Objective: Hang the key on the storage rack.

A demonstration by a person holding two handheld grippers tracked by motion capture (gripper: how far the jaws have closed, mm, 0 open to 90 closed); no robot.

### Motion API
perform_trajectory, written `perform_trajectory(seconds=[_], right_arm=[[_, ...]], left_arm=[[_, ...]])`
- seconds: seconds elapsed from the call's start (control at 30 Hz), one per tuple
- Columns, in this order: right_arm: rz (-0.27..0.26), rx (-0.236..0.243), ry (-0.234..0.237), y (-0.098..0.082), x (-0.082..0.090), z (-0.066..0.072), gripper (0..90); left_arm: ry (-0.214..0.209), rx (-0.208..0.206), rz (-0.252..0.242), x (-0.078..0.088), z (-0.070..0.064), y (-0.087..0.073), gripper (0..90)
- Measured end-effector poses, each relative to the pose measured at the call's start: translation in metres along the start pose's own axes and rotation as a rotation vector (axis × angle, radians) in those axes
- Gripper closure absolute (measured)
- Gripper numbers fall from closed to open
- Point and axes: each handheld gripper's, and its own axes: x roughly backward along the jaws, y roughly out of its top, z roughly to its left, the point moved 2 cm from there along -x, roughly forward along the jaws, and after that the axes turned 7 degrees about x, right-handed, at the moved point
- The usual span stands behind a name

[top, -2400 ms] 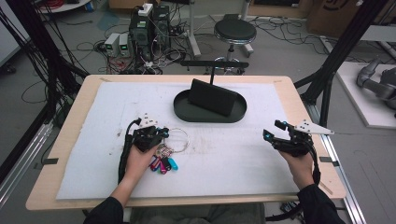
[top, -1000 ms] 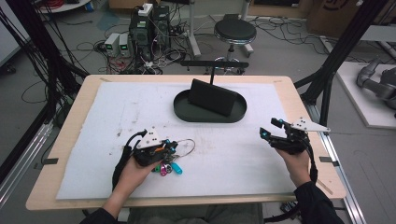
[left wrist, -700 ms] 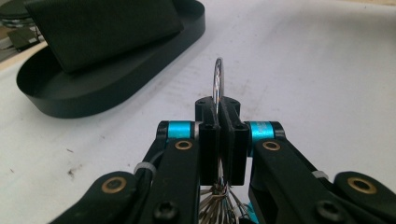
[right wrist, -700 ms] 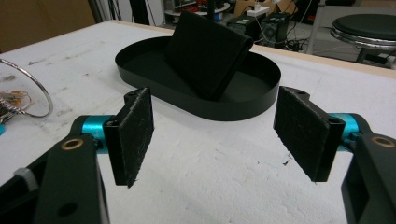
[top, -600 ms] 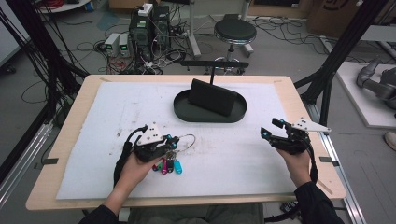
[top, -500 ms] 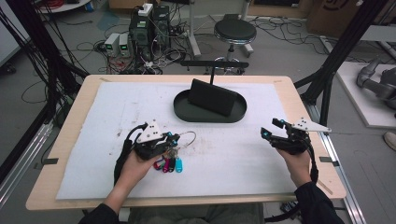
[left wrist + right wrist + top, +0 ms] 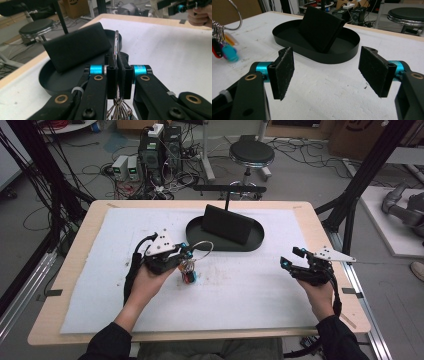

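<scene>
1. Clamping the metal key ring (image 7: 116, 42) edge-on, left gripper (image 7: 184, 254) with jaws pressed together on the wire; bunch of keys and coloured tags (image 7: 188, 271) hanging below the pads.
2. Compared with a second ago: left gripper raised off the surface (image 7: 250, 290), ring carried up with it; tags formerly lying flat on the white mat, now dangling, lowest ones close above it or barely grazing — cannot tell which.
3. Judged meaning: pick-up accomplished, grip holding; carry toward the black oval tray (image 7: 252, 241), just beyond and to the right, likely next.
4. Noted hazard: thin wire between flat pads, bunch free to swing.
5. Right gripper (image 7: 327, 70) with jaws wide apart, nothing between them, hovering unmoved near the right edge, well apart from the ring.
6. Black angled stand (image 7: 227, 223) upright inside the tray.
7. Writing: no legible brand or label on gripper, tray or tags; cardboard box in the background bearing a mark too blurred to read.
</scene>
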Motion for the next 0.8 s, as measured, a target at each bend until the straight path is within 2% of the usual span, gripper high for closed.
perform_trajectory(seconds=[0.13, 0.5, 0.8], right_arm=[[-0.001, 0.004, 0.000, 0.000, 0.000, 0.000, 29.0], [-0.004, 0.001, 0.000, 0.000, 0.000, -0.001, 29.0], [-0.005, -0.003, 0.000, 0.000, 0.000, -0.001, 29.0]], left_arm=[[0.014, 0.005, -0.020, 0.000, 0.006, 0.010, 86.5], [0.065, 0.050, -0.087, -0.007, 0.030, 0.035, 86.5], [0.093, 0.075, -0.116, -0.017, 0.046, 0.046, 86.5]])
